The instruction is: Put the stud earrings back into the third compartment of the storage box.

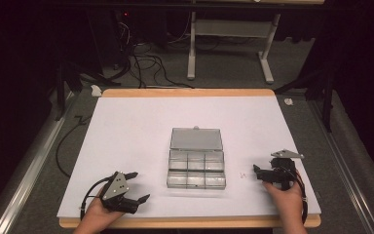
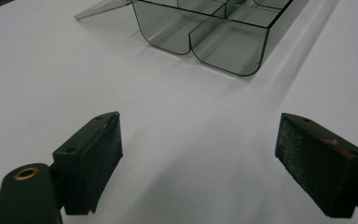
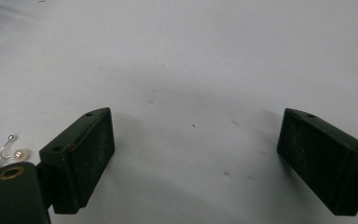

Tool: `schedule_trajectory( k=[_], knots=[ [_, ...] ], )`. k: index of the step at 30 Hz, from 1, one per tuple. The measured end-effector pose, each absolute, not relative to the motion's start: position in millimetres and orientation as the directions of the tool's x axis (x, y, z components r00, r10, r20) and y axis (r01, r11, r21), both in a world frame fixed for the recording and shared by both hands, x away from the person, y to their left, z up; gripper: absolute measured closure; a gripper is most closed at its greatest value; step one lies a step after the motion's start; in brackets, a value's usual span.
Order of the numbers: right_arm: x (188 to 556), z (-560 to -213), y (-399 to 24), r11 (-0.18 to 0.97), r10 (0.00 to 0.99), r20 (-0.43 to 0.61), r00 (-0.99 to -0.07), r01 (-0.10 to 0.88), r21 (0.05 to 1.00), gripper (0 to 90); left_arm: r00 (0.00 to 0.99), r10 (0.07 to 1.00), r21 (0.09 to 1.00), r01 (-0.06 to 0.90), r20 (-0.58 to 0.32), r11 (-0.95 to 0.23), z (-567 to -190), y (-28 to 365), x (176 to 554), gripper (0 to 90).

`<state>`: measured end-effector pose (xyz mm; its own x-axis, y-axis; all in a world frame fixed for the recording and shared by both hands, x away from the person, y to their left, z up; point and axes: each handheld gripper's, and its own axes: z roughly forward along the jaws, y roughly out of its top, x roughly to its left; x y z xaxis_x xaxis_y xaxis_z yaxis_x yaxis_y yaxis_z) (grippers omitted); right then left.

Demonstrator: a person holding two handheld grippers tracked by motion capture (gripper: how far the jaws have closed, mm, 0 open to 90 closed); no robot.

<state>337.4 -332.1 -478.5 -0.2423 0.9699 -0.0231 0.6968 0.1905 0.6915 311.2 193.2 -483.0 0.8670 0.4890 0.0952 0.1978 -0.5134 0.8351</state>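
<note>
Table: white sheet (image 1: 136,146) on my table, dark room behind.
Box: clear compartment box (image 1: 196,168) mid-table, lid flat open, looks empty.
My claws: left gripper (image 2: 199,154) and right gripper (image 3: 193,156) both wide open, holding nothing.
Earrings: pearl earrings (image 3: 7,156) just beside my right claw; tiny, light, slippery, so pinch the hook.
Unclear: earring count.

The clear box (image 1: 196,168) with its lid laid open stands mid-worktop (image 1: 126,126); bare worktop lies left, right and beyond it. A small earring (image 3: 7,156) lies right of the box.

Bright white table (image 1: 126,146), dark surroundings, soft shadows, close views slightly blurred.
</note>
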Motion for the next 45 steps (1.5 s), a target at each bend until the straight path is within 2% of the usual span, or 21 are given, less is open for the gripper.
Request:
schedule_trajectory(
  k=[1, 2, 3, 5, 6, 10, 11, 13, 14, 18, 19, 22, 31, 33, 40, 45],
  knots=[
    [336, -478, -332, 0.201, 0.960, 0.000, -0.280, 0.689, 0.697, 20.2, 0.866, 0.492, 0.836, 0.202, 0.091, -0.510, -483, 193, 312, 15.5],
    [336, -478, -332, 0.201, 0.960, 0.000, -0.280, 0.689, 0.697, 20.2, 0.866, 0.492, 0.836, 0.202, 0.091, -0.510, -483, 193, 312, 15.4],
    [333, -475, -333, 0.183, 0.952, 0.048, -0.303, 0.686, 0.704, 23.6, 0.864, 0.496, 0.836, 0.207, 0.087, -0.507, -483, 194, 312, 15.5],
    [332, -474, -333, 0.179, 0.953, 0.052, -0.299, 0.690, 0.702, 24.7, 0.864, 0.496, 0.838, 0.205, 0.088, -0.506, -483, 194, 312, 15.4],
    [328, -468, -328, 0.208, 0.951, 0.002, -0.308, 0.647, 0.734, 28.2, 0.865, 0.493, 0.836, 0.199, 0.095, -0.511, -483, 193, 311, 15.5],
    [324, -464, -323, 0.225, 0.949, -0.020, -0.315, 0.631, 0.742, 24.8, 0.863, 0.494, 0.835, 0.194, 0.104, -0.515, -483, 193, 310, 15.5],
    [322, -462, -319, 0.237, 0.946, -0.030, -0.322, 0.629, 0.740, 28.1, 0.863, 0.495, 0.838, 0.192, 0.104, -0.511, -483, 193, 310, 15.5],
    [319, -460, -316, 0.235, 0.945, -0.035, -0.325, 0.603, 0.762, 28.6, 0.863, 0.495, 0.839, 0.192, 0.102, -0.508, -483, 193, 310, 15.5],
    [319, -459, -316, 0.233, 0.943, -0.030, -0.332, 0.593, 0.771, 32.4, 0.864, 0.493, 0.839, 0.194, 0.099, -0.508, -483, 194, 310, 15.5],
    [316, -454, -315, 0.232, 0.945, -0.042, -0.323, 0.578, 0.782, 35.5, 0.865, 0.491, 0.839, 0.192, 0.100, -0.509, -483, 193, 310, 15.5],
    [316, -454, -314, 0.227, 0.948, -0.040, -0.315, 0.581, 0.781, 35.7, 0.865, 0.491, 0.839, 0.190, 0.102, -0.509, -483, 193, 310, 15.5],
    [312, -453, -310, 0.217, 0.960, -0.059, -0.275, 0.589, 0.778, 44.8, 0.867, 0.488, 0.836, 0.193, 0.100, -0.513, -483, 193, 311, 15.6],
    [308, -445, -303, 0.189, 0.967, -0.023, -0.254, 0.655, 0.731, 51.0, 0.868, 0.486, 0.837, 0.187, 0.104, -0.514, -483, 193, 310, 15.5],
    [306, -442, -301, 0.156, 0.971, 0.016, -0.240, 0.678, 0.718, 56.3, 0.868, 0.484, 0.838, 0.184, 0.106, -0.514, -483, 193, 309, 15.5],
    [306, -439, -292, 0.193, 0.962, 0.011, -0.272, 0.712, 0.676, 63.4, 0.871, 0.480, 0.834, 0.183, 0.108, -0.521, -483, 193, 310, 15.5],
    [312, -440, -288, 0.225, 0.953, 0.013, -0.302, 0.738, 0.636, 63.1, 0.870, 0.482, 0.835, 0.184, 0.108, -0.518, -483, 193, 310, 15.5]
  ],
)
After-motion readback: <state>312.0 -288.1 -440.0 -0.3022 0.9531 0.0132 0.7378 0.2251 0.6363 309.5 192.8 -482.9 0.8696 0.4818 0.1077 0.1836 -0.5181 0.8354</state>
